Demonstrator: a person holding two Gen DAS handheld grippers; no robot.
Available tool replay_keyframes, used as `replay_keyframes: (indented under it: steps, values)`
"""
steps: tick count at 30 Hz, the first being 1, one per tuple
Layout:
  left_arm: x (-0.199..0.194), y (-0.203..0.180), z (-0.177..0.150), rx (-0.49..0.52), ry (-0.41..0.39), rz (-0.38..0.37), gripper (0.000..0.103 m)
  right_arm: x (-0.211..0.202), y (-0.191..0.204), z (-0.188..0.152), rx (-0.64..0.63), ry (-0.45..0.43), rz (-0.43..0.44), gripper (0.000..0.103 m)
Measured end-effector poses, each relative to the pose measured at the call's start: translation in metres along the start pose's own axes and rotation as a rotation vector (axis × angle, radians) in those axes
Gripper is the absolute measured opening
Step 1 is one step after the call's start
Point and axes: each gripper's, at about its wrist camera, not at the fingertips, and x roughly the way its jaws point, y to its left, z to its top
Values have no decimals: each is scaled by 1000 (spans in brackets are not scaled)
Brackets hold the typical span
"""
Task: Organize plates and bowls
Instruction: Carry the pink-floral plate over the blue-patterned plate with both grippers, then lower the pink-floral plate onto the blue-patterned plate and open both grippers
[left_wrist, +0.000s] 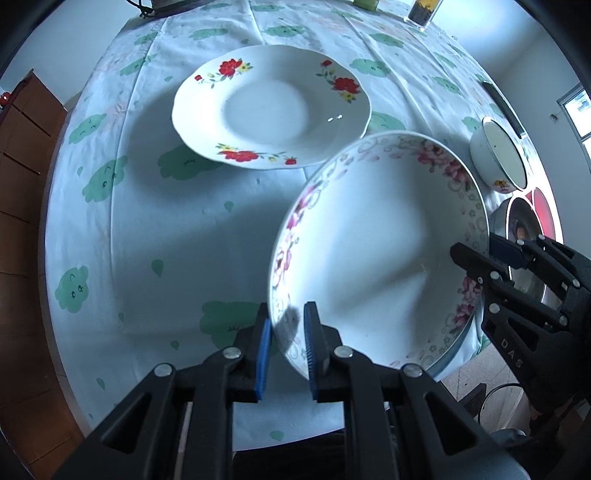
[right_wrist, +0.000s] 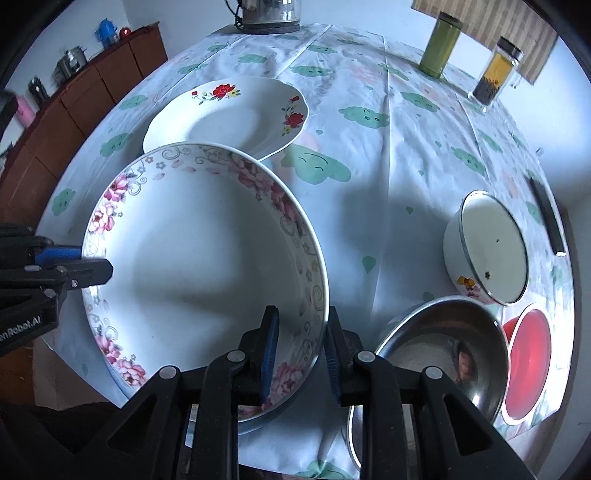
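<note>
A deep plate with pink flowers (left_wrist: 376, 236) (right_wrist: 207, 258) is held tilted above the table's near edge. My left gripper (left_wrist: 287, 354) (right_wrist: 92, 263) is shut on its left rim. My right gripper (right_wrist: 301, 354) (left_wrist: 474, 251) has its jaws either side of the plate's right rim; a small gap shows at the outer pad. A plate with red flowers (left_wrist: 271, 110) (right_wrist: 225, 118) lies flat on the table beyond it.
A white enamel bowl (left_wrist: 498, 158) (right_wrist: 484, 247), a steel bowl (right_wrist: 443, 347) (left_wrist: 524, 236) and a red bowl (right_wrist: 528, 358) stand at the right. Jars (right_wrist: 441, 44) and a kettle (right_wrist: 267, 14) stand at the far edge. A wooden cabinet (right_wrist: 74, 103) is at the left.
</note>
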Motion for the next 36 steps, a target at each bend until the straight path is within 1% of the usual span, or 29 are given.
replay_keyframes:
  steps: [5,18,20,26,31,36]
  values:
    - [2,1,0,-2,6,2,13,1,5,0,-34,-5,-31,26]
    - [3,-2,0,16,4,6,13,0,9,-1,-59,-19,-41,26]
    - [3,-2,0,18,0,11,13,-2,13,-1,-66,-29,-22,25]
    - [3,-3,-1,24,-5,17,13,4,23,-6,-92,-4,0,24]
    - [3,-2,0,24,-11,19,13,3,25,-7,-92,-7,8,24]
    - [1,4,-3,4,-13,3,13,-3,25,-7,-80,-28,22,24]
